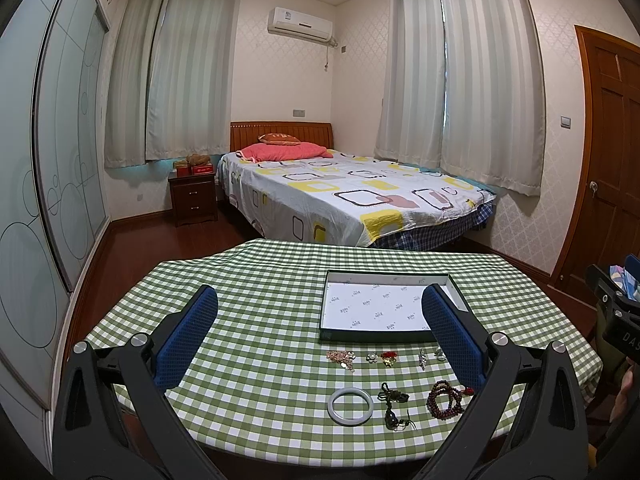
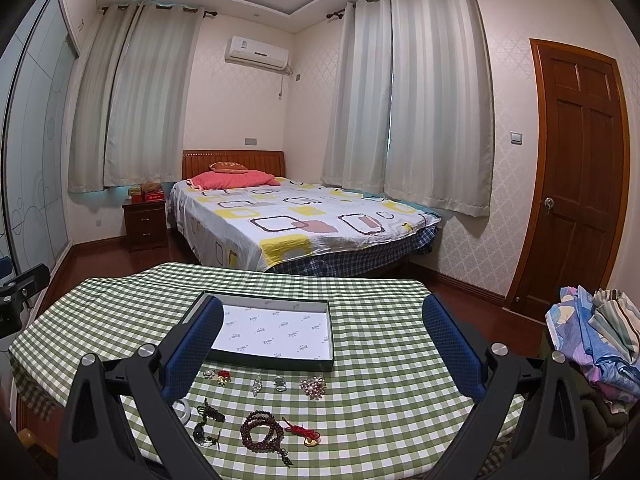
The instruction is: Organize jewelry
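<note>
A shallow dark-green box with white lining (image 1: 376,310) (image 2: 276,330) lies on the green checked table. In front of it lie several jewelry pieces: a pale jade bangle (image 1: 351,405) (image 2: 183,410), a dark cord pendant (image 1: 392,404) (image 2: 208,420), a brown bead bracelet with red tassel (image 1: 444,398) (image 2: 262,432), a pink bead cluster (image 1: 342,358), a flower brooch (image 2: 313,386), a ring (image 2: 280,384) and small charms. My left gripper (image 1: 320,308) and right gripper (image 2: 322,316) hover open and empty above the near table edge.
A bed (image 1: 340,192) stands beyond the table, with a nightstand (image 1: 194,196) to its left. A wardrobe (image 1: 48,160) lines the left wall, a wooden door (image 2: 576,172) the right. Folded clothes (image 2: 596,336) lie at the right of the table.
</note>
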`<action>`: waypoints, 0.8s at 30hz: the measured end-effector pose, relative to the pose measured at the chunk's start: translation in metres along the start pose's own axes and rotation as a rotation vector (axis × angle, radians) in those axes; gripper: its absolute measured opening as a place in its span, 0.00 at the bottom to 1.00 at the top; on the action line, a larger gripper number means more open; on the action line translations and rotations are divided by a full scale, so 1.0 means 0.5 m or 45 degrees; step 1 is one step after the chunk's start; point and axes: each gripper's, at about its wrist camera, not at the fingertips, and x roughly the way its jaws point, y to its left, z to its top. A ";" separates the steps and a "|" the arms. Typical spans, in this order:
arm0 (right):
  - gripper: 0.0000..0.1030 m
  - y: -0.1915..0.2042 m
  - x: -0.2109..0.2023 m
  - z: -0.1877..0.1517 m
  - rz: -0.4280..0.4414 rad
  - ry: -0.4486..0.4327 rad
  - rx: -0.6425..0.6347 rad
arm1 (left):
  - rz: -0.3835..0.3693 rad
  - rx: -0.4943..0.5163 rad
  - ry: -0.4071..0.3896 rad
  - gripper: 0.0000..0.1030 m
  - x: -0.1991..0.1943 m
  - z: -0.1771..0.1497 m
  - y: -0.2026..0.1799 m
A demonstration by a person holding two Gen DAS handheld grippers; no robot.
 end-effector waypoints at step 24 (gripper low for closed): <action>0.94 -0.004 0.208 -0.239 0.032 0.168 0.003 | 0.017 0.020 0.344 0.97 0.265 -0.212 0.005</action>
